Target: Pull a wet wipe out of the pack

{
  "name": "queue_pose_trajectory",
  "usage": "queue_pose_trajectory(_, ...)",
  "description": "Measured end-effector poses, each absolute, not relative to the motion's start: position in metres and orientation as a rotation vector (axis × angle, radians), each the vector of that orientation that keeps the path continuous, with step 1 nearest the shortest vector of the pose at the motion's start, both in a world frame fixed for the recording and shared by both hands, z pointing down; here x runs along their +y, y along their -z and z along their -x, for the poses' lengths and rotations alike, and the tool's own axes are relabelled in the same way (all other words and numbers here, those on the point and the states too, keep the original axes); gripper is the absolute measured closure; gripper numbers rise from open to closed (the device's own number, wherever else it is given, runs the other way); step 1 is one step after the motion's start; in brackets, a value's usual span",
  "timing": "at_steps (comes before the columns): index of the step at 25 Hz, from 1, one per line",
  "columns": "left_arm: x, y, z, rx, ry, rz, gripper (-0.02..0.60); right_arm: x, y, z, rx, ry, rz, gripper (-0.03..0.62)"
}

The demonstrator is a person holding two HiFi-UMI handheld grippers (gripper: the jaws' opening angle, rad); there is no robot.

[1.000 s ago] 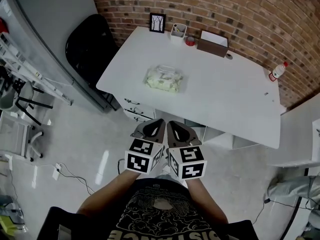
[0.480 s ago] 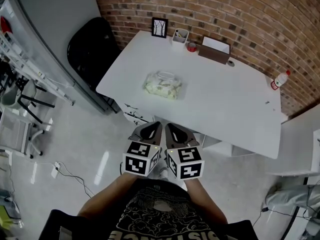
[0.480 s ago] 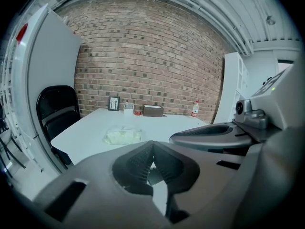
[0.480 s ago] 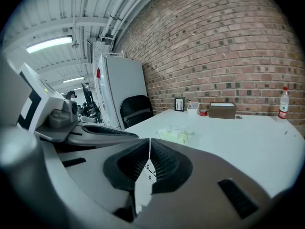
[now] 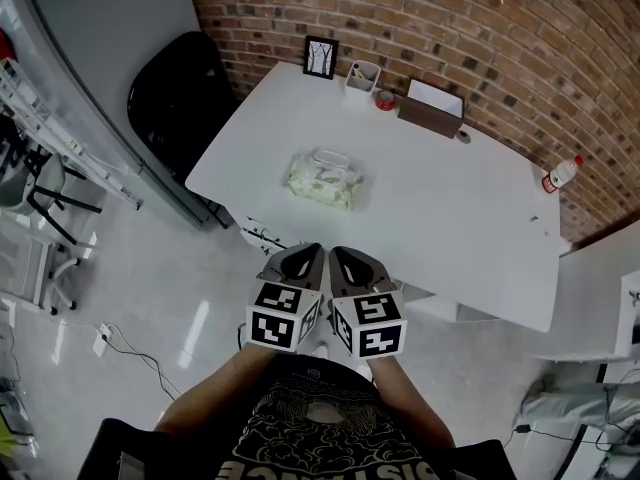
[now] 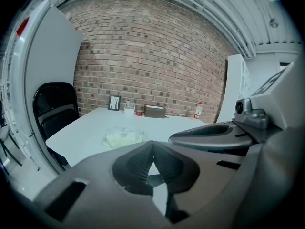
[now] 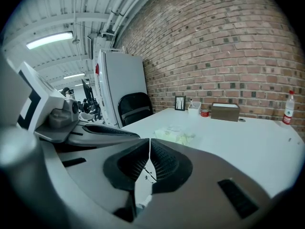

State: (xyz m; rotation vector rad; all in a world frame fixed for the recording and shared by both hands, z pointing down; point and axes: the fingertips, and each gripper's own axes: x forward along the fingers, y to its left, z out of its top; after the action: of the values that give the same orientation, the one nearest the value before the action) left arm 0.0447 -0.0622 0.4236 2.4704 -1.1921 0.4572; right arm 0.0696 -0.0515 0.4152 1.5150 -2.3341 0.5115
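Note:
The wet wipe pack (image 5: 323, 179), pale green and white in a clear wrap, lies flat on the white table (image 5: 450, 218) near its left front part. It also shows in the left gripper view as a pale pack (image 6: 123, 138) and in the right gripper view (image 7: 174, 134). Both grippers are held side by side close to the person's body, short of the table's front edge. My left gripper (image 5: 302, 256) is shut with nothing in it. My right gripper (image 5: 345, 258) is shut and empty too.
At the table's far edge stand a small picture frame (image 5: 320, 57), a white cup (image 5: 361, 75), a red tape roll (image 5: 386, 98) and a brown box (image 5: 431, 107). A bottle (image 5: 558, 175) stands at the right. A black chair (image 5: 178, 103) is at the table's left; cables lie on the floor.
The view has shifted slightly as the person came a little closer to the table. Both grippers stay shut and together in front of the body.

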Motion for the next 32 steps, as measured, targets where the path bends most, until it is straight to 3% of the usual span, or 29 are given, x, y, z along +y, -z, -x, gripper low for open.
queue_pose_trajectory(32,-0.219,-0.466,-0.048,-1.059,-0.551,-2.489,0.569,-0.210,-0.454,-0.079,-2.200,-0.566,-1.529,0.574)
